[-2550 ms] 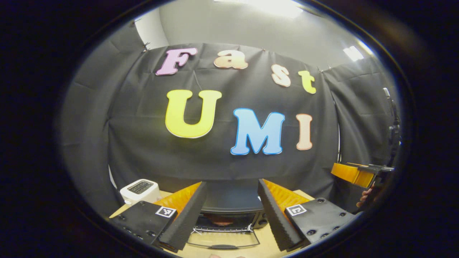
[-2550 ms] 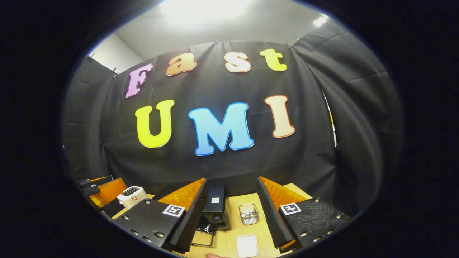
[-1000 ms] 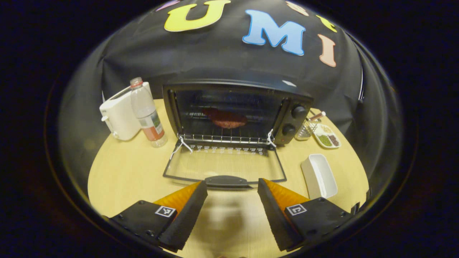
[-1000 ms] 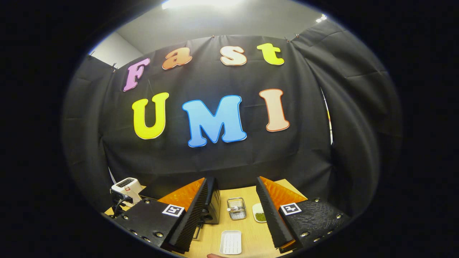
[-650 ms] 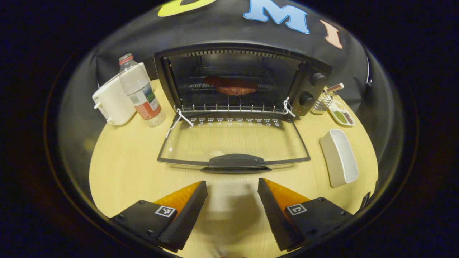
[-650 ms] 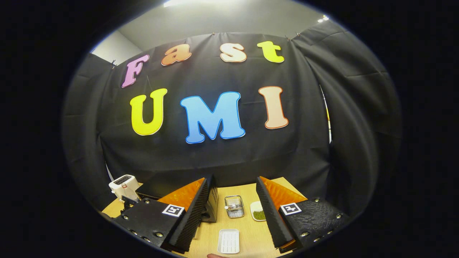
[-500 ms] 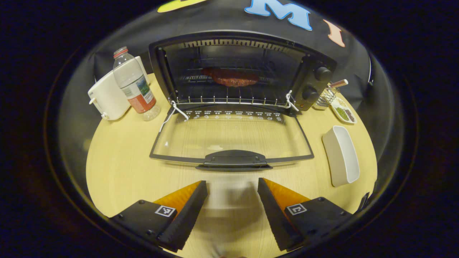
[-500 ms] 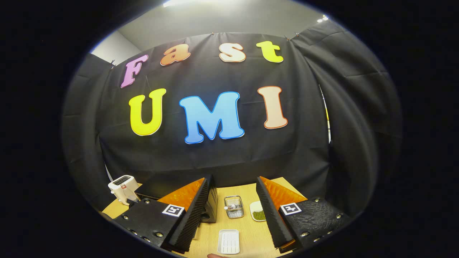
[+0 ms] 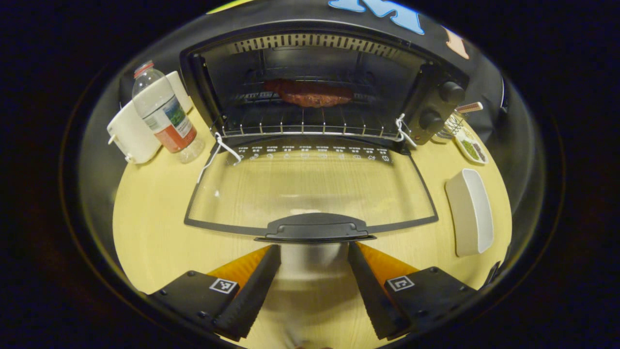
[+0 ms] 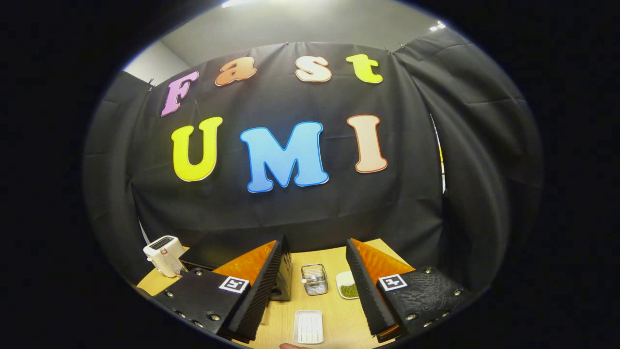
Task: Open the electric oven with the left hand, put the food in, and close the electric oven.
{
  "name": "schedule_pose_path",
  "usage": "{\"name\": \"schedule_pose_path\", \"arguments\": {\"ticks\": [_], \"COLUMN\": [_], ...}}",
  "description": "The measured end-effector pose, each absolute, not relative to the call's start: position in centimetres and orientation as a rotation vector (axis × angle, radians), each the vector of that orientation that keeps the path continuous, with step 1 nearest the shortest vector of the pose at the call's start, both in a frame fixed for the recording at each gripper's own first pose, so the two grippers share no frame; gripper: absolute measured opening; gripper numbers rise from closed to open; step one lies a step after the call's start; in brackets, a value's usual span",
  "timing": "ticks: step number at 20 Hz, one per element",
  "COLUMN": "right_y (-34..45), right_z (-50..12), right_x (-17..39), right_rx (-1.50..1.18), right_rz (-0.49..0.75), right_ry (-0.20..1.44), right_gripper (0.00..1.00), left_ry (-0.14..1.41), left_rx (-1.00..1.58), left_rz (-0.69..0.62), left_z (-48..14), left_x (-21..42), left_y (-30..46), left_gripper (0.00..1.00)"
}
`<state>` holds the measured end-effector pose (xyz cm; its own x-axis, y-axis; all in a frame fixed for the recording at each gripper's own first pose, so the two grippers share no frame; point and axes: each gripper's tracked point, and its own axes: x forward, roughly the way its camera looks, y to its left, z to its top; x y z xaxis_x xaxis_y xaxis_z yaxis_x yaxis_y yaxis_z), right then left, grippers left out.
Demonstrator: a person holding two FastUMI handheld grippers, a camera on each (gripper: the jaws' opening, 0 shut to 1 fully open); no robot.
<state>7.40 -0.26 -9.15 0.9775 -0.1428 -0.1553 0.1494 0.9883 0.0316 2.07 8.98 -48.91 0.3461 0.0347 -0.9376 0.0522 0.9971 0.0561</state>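
Left gripper (image 9: 314, 254): the fingers stand wide apart and hold nothing; they are low over the bench (image 9: 150, 218), just in front of the door handle (image 9: 316, 227), not touching it.
Oven (image 9: 310, 72): it stands at the back of the bench, and its door (image 9: 310, 186) is folded fully down and lies flat toward the camera.
Food (image 9: 307, 93): a reddish-brown piece lies on the wire rack (image 9: 302, 118) inside the oven, toward the back.
Knobs (image 9: 438, 104): two dark knobs are on the right side of the oven front.
Left of the oven: a plastic bottle (image 9: 162, 114) with a red cap stands just in front of a white toaster (image 9: 128, 131).
Right of the oven: a white rectangular dish (image 9: 470, 213) is near the door edge; farther back there are a small wire basket (image 9: 453, 127) and a small plate with green contents (image 9: 472, 148).
Right gripper (image 10: 314, 261): the fingers are spread apart and hold nothing; it is raised above the bench and points toward the booth wall.
Below the right gripper: a white tray (image 10: 308, 326), the wire basket (image 10: 314, 279) and the plate with green contents (image 10: 348, 286) are on the bench.
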Motion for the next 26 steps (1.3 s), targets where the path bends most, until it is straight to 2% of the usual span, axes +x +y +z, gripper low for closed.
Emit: {"name": "schedule_pose_path", "arguments": {"ticks": [6, 7, 10, 15, 16, 17, 20, 21, 22, 23, 24, 25, 26], "right_y": [1.5, 1.8, 2.6, 3.8, 3.9, 4.1, 4.3, 4.3, 4.2, 4.1, 3.9, 3.8, 3.6], "right_z": [-9.0, -8.8, -8.2, -7.7, -7.5, -7.4, -7.0, -6.7, -6.5, -6.3, -6.4, -6.3, -6.2], "right_x": [7.9, 8.0, 8.1, 8.0, 7.9, 7.8, 7.9, 7.8, 7.7, 7.6, 7.4, 7.3, 7.3], "right_rx": [0.031, 0.028, 0.025, 0.029, 0.028, 0.029, 0.033, 0.036, 0.041, 0.043, 0.042, 0.043, 0.046], "right_rz": [-0.117, -0.112, -0.097, -0.074, -0.069, -0.067, -0.060, -0.059, -0.061, -0.060, -0.060, -0.060, -0.061], "right_ry": [0.154, 0.150, 0.137, 0.122, 0.115, 0.110, 0.102, 0.091, 0.082, 0.078, 0.077, 0.075, 0.073], "right_gripper": [0.82, 0.82, 0.82, 0.82, 0.77, 0.82, 0.82, 0.82, 0.77, 0.82, 0.82, 0.77, 0.77], "left_ry": [1.218, 1.221, 1.216, 1.173, 1.165, 1.159, 1.155, 1.154, 1.146, 1.140, 1.134, 1.130, 1.128], "left_rx": [0.121, 0.118, 0.098, 0.088, 0.085, 0.088, 0.091, 0.091, 0.091, 0.091, 0.093, 0.097, 0.100], "left_rz": [-0.038, -0.038, -0.040, -0.056, -0.057, -0.060, -0.057, -0.058, -0.057, -0.056, -0.055, -0.055, -0.054], "left_z": [-49.0, -49.0, -48.5, -46.2, -45.8, -45.6, -45.1, -44.9, -44.7, -44.3, -44.1, -43.9, -43.6], "left_x": [2.3, 2.4, 2.4, 2.1, 2.1, 2.1, 2.2, 2.2, 2.3, 2.3, 2.3, 2.4, 2.4], "left_y": [9.1, 9.1, 8.9, 8.7, 8.7, 8.7, 8.6, 8.6, 8.6, 8.5, 8.5, 8.5, 8.5], "left_gripper": [0.96, 0.99, 0.94, 0.99, 0.96, 0.99, 0.94, 0.96, 0.96, 0.95, 0.94, 0.94, 0.95]}}
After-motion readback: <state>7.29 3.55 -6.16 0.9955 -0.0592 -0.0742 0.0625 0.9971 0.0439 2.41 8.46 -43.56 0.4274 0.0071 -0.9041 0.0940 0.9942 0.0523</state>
